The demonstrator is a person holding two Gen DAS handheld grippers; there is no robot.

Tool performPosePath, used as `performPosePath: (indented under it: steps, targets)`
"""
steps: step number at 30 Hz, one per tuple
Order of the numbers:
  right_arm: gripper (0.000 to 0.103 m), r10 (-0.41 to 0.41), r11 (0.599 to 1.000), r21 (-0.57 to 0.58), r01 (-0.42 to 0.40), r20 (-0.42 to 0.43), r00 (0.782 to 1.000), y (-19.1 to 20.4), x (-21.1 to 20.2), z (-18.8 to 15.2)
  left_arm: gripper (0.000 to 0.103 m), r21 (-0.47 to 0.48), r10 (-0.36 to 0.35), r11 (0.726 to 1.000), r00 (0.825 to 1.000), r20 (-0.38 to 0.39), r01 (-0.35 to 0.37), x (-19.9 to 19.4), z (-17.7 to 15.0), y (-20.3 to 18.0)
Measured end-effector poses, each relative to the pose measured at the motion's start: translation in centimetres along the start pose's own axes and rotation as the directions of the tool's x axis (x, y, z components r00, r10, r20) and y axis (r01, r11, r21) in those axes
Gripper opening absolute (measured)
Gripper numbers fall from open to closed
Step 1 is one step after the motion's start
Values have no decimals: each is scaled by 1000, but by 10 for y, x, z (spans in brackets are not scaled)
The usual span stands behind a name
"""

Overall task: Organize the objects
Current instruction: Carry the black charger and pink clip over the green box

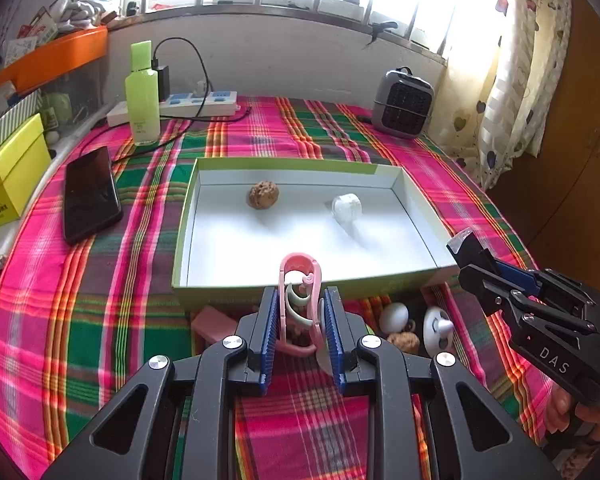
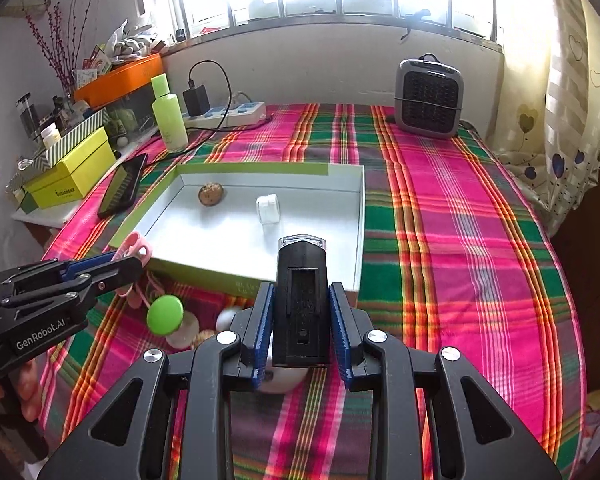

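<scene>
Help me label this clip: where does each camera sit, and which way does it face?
Left wrist: on the left gripper, looking down across the plaid cloth at the tray; its fingers clamp a pink toy; the right gripper enters at right.
Right wrist: on the right gripper, same direction; it clamps a black device; the left gripper enters at left.
Shared: tray, walnut, green bottle, heater.

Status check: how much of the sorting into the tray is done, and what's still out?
Done: walnut and white piece lie in the tray. In hand: left gripper clamps a pink clip; right gripper a black device. Left: egg and other small items before the tray.
</scene>
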State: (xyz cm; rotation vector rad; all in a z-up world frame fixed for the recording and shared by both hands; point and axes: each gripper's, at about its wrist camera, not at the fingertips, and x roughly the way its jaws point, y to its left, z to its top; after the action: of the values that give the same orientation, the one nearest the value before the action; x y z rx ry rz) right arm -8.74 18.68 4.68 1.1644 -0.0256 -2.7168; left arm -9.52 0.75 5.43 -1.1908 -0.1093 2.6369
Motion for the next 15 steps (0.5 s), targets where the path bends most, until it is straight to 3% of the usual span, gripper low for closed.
performPosePath:
  steps: [15]
  targets:
    - [29, 11, 1000, 22, -10, -42, 999, -6, 46, 40, 21, 7, -18, 1000, 1000, -13, 18, 38, 41, 6]
